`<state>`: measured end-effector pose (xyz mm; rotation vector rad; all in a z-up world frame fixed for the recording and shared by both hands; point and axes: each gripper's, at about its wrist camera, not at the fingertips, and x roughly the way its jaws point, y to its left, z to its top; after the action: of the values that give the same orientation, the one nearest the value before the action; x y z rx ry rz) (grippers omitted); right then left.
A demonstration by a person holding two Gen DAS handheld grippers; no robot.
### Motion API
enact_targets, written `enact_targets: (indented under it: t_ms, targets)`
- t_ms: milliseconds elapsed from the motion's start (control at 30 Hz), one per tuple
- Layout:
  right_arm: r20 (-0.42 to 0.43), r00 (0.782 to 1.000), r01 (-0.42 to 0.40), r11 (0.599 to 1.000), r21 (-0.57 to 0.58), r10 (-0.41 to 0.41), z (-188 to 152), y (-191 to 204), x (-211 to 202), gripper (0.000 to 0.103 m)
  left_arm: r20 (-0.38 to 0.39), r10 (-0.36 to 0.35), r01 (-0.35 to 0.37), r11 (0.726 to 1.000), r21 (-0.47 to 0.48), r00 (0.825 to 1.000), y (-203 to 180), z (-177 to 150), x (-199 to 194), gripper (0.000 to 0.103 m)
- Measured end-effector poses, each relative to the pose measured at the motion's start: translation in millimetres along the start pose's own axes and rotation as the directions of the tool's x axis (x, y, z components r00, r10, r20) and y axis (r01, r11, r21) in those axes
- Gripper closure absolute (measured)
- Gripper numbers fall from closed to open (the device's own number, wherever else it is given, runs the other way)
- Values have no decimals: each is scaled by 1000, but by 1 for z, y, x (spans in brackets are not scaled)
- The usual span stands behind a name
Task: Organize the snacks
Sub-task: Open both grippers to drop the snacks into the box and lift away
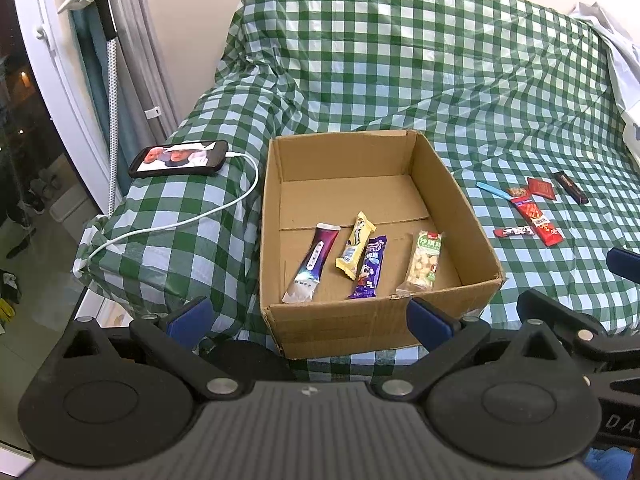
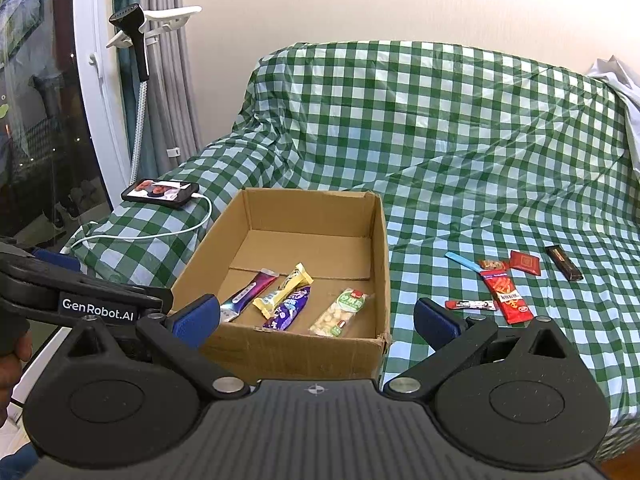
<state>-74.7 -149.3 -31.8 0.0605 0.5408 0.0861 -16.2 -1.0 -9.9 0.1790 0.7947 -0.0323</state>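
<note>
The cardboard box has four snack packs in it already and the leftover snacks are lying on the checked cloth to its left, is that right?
Not quite. The cardboard box does hold four snack packs, but the leftover snacks lie on the checked cloth to its right, as the right wrist view shows. To its left is a phone.

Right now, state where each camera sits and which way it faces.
Left wrist: on the open left tool, facing the cardboard box head-on; the right tool's tip shows at its right.
Right wrist: on the open right tool, right of the left tool, facing the same box.
Shared: box, phone, loose snacks.
</note>
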Motion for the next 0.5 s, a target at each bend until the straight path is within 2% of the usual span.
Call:
enact_targets:
  t_ms: [500]
  targets:
    - [-23,1000,1,1000,13,0,-5,1,10,1,-21,0,0,1000,10,1000,0,2,12,0]
